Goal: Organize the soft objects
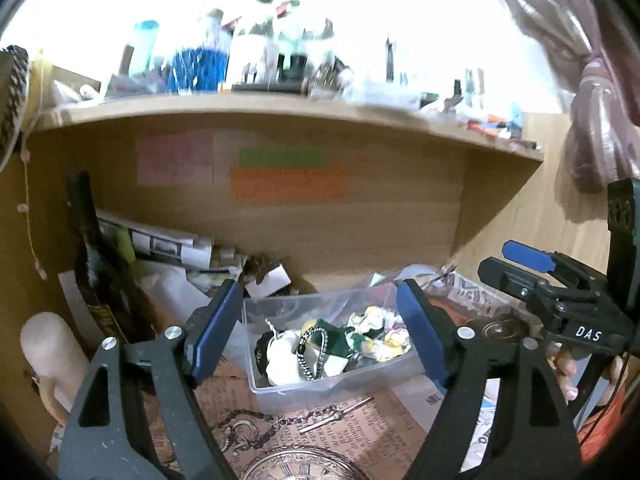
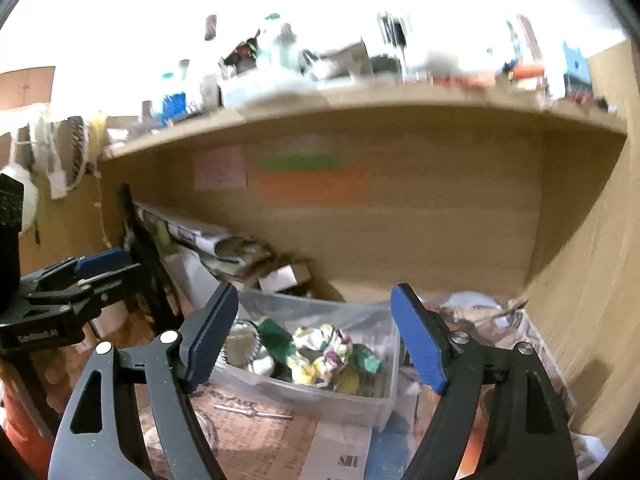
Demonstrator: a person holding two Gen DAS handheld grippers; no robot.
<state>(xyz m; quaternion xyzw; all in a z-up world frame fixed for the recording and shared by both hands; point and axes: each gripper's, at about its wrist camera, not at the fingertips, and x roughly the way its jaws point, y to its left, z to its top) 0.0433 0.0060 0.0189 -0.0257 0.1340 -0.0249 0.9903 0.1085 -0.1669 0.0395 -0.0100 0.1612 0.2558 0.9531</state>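
A clear plastic bin (image 1: 256, 312) (image 2: 360, 404) sits on newspaper under a wooden shelf. It holds several soft items: white, green and floral yellow fabric pieces (image 1: 380, 336) (image 2: 324, 356) and a beaded chain (image 1: 310, 354). My left gripper (image 1: 320, 336) is open and empty, its blue pads on either side of the bin, just in front of it. My right gripper (image 2: 320, 340) is open and empty, also in front of the bin. Each gripper shows at the edge of the other's view, the right one in the left wrist view (image 1: 532, 268), the left one in the right wrist view (image 2: 84, 276).
A wooden shelf (image 1: 280, 108) cluttered with bottles overhangs the desk. Rolled newspapers (image 1: 160, 244), a dark bottle (image 1: 96, 264) and a small box (image 1: 268, 280) lie behind the bin at left. A pocket watch with chain (image 1: 296, 468) lies near the front. A wooden side panel (image 2: 580, 300) stands at right.
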